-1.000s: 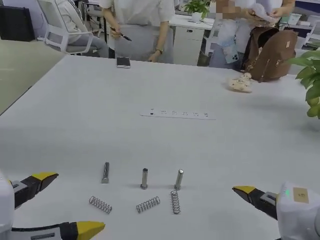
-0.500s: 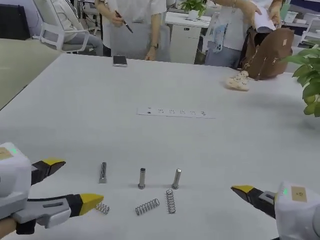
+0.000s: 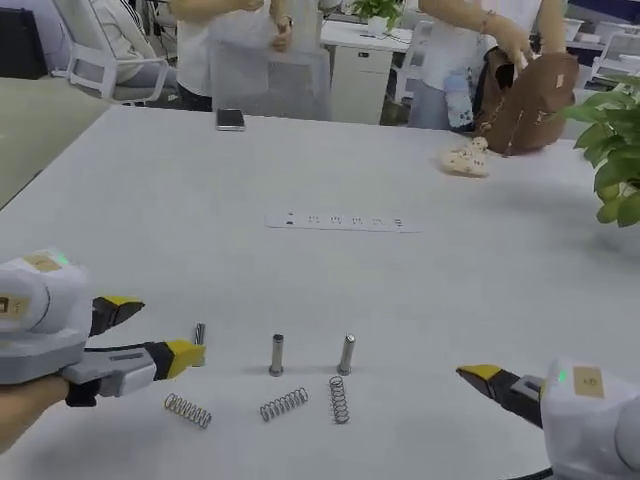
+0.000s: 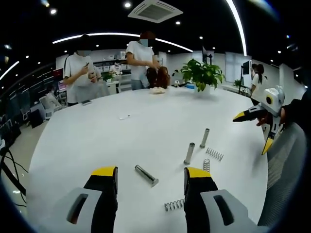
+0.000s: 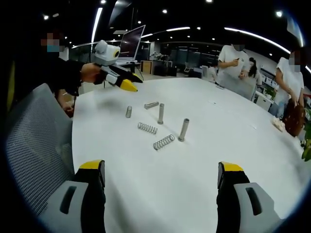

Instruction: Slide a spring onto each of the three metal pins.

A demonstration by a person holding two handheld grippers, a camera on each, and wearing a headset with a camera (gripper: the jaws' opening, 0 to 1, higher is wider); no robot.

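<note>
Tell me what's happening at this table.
A person holds two yellow-tipped grippers over a white table. The left gripper, open, hovers at the lying grey metal pin; the right gripper, open, hangs apart. Two other pins stand upright. Three coiled wire springs lie loose; none is on a pin.

Left gripper (image 3: 157, 328) has advanced, jaws apart; the lying pin (image 4: 146, 175) now sits just ahead, between its tips.
</note>
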